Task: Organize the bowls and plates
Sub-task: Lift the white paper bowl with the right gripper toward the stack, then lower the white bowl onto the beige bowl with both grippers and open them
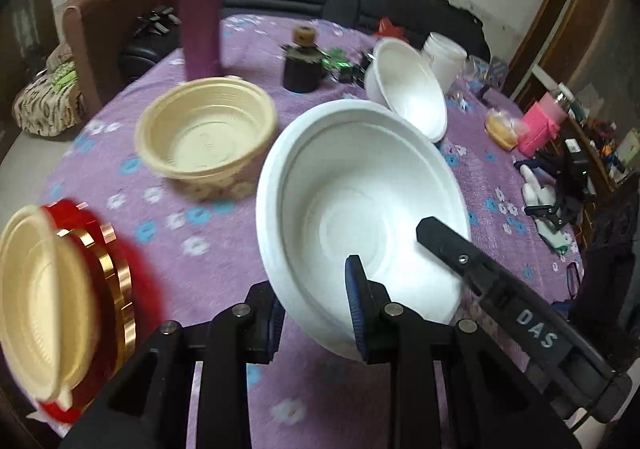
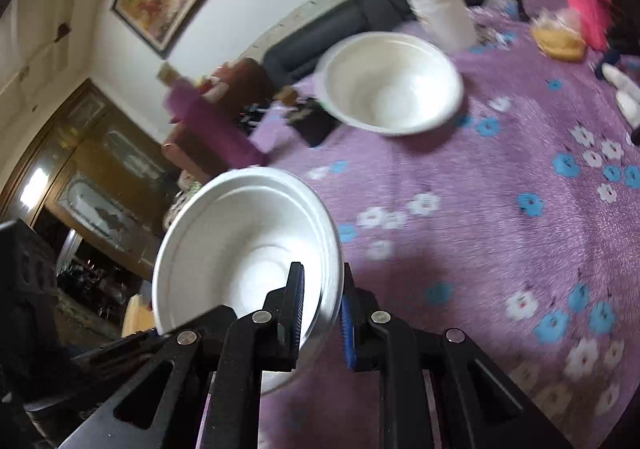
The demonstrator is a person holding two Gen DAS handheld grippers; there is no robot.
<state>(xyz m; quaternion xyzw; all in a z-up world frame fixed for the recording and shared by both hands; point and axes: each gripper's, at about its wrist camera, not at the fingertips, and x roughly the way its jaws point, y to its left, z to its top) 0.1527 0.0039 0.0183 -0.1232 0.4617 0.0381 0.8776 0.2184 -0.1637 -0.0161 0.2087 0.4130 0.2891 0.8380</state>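
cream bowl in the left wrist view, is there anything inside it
No, the cream bowl sits upright on the purple cloth and its ribbed inside shows bare down to the bottom.

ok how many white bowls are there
2. The near bowl is clamped at its rim by the left tongs and the right tongs. The far bowl is farther back beside the white jar. Nested ones could be hidden.

On the worktop, the ribbed bowl sits left of the big bowl. A small bowl lies behind it, beside a jar. A plate stack lies far left.
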